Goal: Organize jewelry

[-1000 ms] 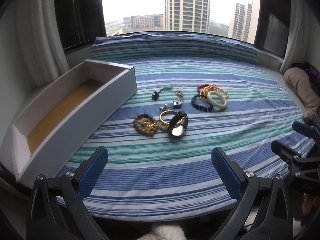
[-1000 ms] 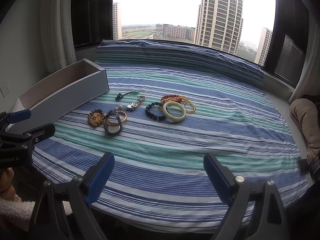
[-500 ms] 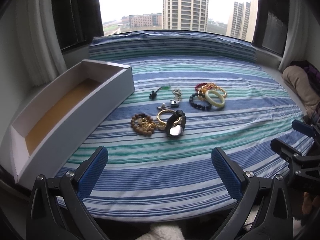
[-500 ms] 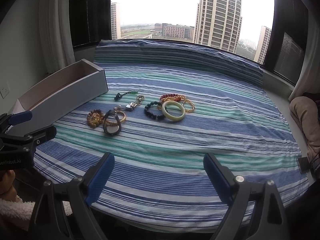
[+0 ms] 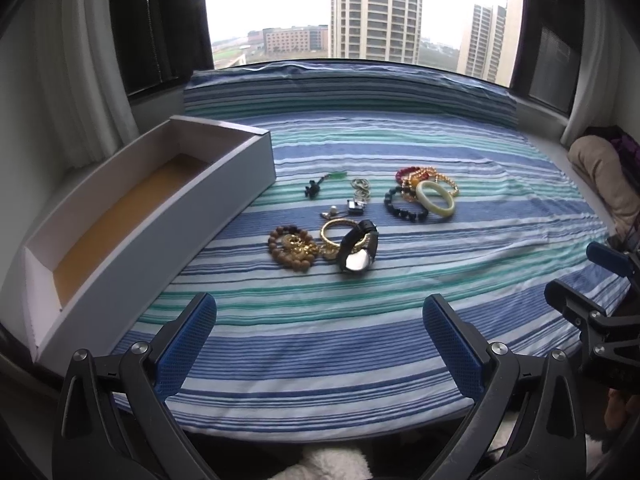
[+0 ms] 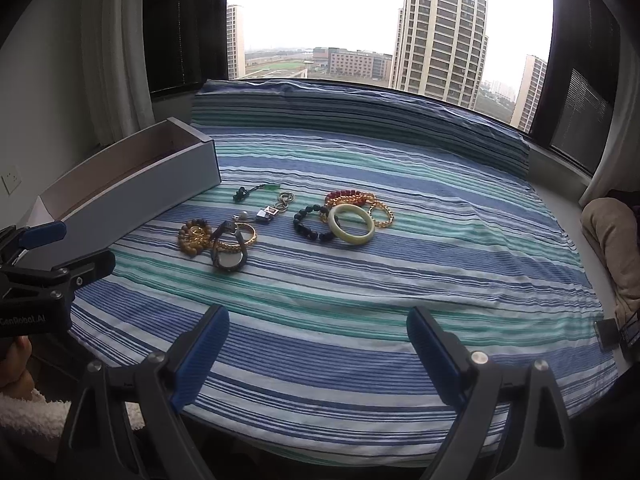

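Several pieces of jewelry lie on the striped cloth (image 5: 320,320): a black watch (image 5: 357,250), a wooden bead bracelet (image 5: 291,247), a gold bangle (image 5: 340,232), a dark bead bracelet (image 5: 402,204), a pale jade bangle (image 5: 435,198) and red and gold bead bracelets (image 5: 424,176). A long white box (image 5: 160,216) with a tan floor stands at the left, empty. My left gripper (image 5: 320,340) is open and empty, near the cloth's front edge. My right gripper (image 6: 318,344) is open and empty, short of the jade bangle (image 6: 352,229) and the watch (image 6: 228,254).
A small pendant (image 5: 320,186), a chain and a clasp (image 5: 358,198) lie behind the watch. A striped bolster (image 5: 348,92) runs along the window. A beige cushion (image 5: 600,184) lies at the right. The right gripper shows in the left wrist view (image 5: 592,280).
Both views have shifted slightly closer to the jewelry. Both grippers stay open. Nothing on the cloth has moved.
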{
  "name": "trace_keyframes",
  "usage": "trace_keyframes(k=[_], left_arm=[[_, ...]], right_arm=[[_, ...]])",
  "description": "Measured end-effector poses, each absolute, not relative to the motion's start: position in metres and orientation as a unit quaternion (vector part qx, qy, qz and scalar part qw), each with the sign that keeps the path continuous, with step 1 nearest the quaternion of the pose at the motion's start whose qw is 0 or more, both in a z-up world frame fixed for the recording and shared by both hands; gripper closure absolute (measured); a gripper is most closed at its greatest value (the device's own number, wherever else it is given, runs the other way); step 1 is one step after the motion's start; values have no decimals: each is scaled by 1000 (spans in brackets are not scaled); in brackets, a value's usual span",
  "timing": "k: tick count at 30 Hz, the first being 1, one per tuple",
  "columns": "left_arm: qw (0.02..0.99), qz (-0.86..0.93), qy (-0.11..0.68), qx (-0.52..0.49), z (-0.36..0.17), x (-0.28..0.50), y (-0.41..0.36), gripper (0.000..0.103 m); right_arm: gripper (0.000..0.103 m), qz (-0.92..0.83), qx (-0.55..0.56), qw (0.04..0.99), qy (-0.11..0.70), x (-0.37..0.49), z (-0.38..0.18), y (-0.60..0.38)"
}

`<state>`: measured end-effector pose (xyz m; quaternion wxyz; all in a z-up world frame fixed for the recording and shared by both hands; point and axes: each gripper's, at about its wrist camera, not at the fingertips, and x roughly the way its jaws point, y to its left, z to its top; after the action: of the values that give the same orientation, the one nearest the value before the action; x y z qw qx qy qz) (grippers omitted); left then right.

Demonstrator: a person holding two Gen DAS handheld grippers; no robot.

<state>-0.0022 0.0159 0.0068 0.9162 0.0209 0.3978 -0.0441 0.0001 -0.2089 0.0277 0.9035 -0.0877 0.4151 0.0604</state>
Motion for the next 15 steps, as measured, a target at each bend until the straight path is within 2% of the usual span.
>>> trace_keyframes(k=[15], left_arm=[[924, -46, 380, 19, 19, -2, 12, 0]], right_arm=[[10, 59, -88, 910, 402, 0, 43, -211]])
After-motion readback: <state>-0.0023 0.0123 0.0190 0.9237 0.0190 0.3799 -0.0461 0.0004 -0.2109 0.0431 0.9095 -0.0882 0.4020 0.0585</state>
